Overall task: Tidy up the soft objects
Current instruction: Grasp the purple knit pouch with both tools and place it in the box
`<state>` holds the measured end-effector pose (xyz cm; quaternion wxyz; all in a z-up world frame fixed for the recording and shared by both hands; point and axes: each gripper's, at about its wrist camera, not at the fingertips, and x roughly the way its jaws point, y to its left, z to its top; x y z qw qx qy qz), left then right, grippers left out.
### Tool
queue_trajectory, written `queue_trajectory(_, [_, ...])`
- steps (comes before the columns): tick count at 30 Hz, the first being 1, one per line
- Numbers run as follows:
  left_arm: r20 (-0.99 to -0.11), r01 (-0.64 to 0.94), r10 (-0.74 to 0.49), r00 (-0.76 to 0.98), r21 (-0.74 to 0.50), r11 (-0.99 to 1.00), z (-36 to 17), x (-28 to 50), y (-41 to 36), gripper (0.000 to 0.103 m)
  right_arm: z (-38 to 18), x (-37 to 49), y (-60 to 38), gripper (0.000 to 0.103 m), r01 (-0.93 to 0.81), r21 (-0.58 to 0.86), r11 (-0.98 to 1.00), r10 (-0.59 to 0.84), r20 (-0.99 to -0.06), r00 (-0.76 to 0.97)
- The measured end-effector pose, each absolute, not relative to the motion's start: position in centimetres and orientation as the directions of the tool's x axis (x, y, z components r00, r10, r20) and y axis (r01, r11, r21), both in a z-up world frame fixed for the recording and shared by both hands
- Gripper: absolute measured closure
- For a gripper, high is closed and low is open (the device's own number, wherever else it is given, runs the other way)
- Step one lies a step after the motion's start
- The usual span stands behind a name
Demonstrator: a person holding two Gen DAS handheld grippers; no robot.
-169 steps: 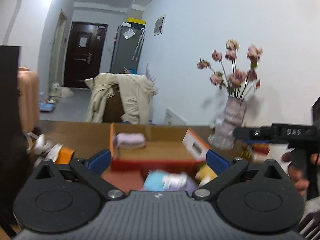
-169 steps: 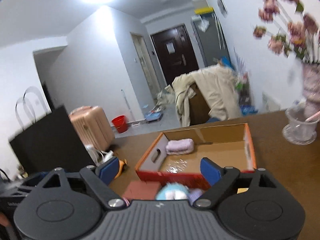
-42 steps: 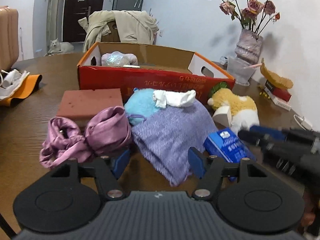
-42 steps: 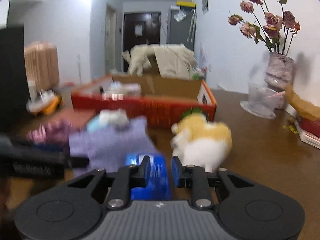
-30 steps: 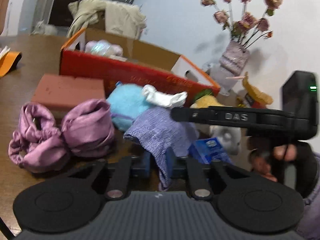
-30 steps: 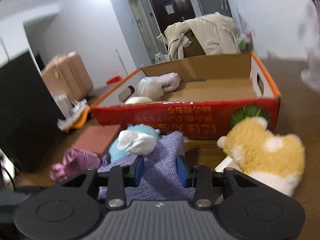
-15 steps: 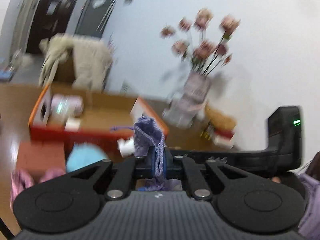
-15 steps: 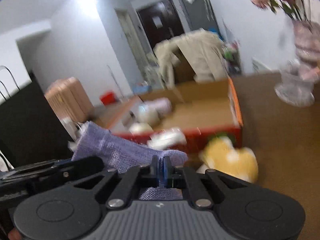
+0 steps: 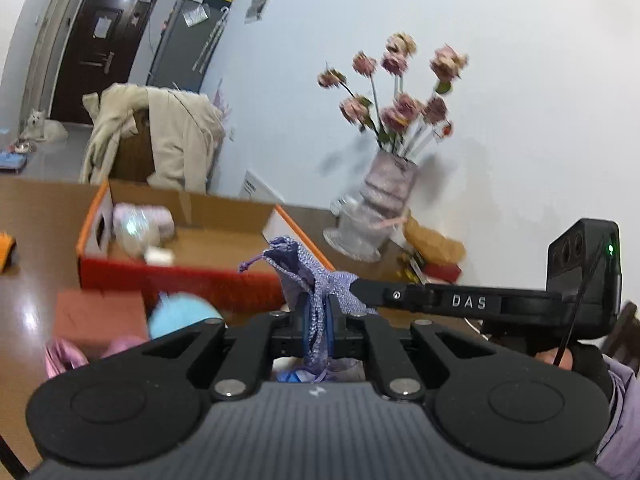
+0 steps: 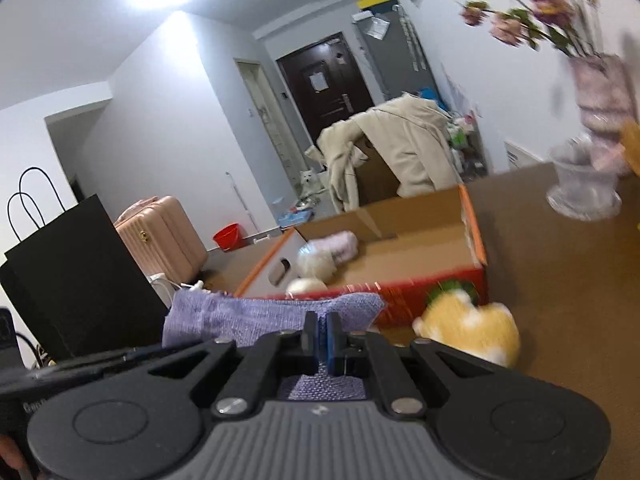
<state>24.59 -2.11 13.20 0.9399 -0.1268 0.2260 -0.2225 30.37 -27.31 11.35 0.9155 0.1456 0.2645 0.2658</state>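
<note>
Both grippers hold one purple knitted cloth [image 9: 308, 276] lifted above the table. My left gripper [image 9: 318, 320] is shut on one end of it. My right gripper [image 10: 322, 340] is shut on the other end, and the cloth [image 10: 248, 314] stretches to the left in that view. The right gripper's arm [image 9: 460, 300] crosses the left wrist view. Beyond stands an open orange cardboard box [image 9: 180, 272] [image 10: 474, 240] with a pink rolled towel [image 10: 336, 246] and white soft items inside.
On the brown table [image 10: 560, 280] lie a yellow-white plush toy [image 10: 472, 330], a light blue plush [image 9: 180, 314], a brick-red sponge block [image 9: 98, 314] and pink cloth [image 9: 66, 356]. A vase of flowers [image 9: 384, 200] stands at the right. A black paper bag [image 10: 72, 276] stands at the left.
Both grippers closed on the purple cloth and lifted it off the pile. It now hangs stretched between them, in front of the box.
</note>
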Motion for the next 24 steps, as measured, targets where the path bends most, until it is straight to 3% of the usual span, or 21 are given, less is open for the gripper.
queue_trajectory(9, [-0.417,0.316,-0.455,0.787,-0.362,0.877,15.3,39.0,1.4,0.095,13.8,43.1,-21.9,0.099,-0.396,0.317,0.862,0.501,-0.408,0.763])
queue_trajectory(13, [-0.441,0.332,-0.48,0.758,-0.372,0.867,15.2,46.4,0.3,0.095,13.7,49.7,-21.2,0.099,-0.336,0.255,0.907,0.42,-0.465,0.779])
queue_trajectory(17, [-0.524,0.279,-0.477,0.705,-0.414,0.866,12.5,54.2,-1.6,0.095,12.4,56.5,-21.4,0.099,-0.263,0.171,0.949,0.314,-0.555,0.771])
queue_trajectory(21, [-0.653,0.148,-0.419,0.631,-0.428,0.892,7.7,59.6,-3.5,0.089,8.5,62.3,-21.3,0.097,-0.221,0.078,0.972,0.214,-0.681,0.701])
queue_trajectory(24, [-0.685,0.154,-0.408,0.603,-0.402,0.903,6.3,60.3,-3.9,0.074,6.1,63.6,-21.1,0.092,-0.169,0.015,0.985,0.128,-0.719,0.683])
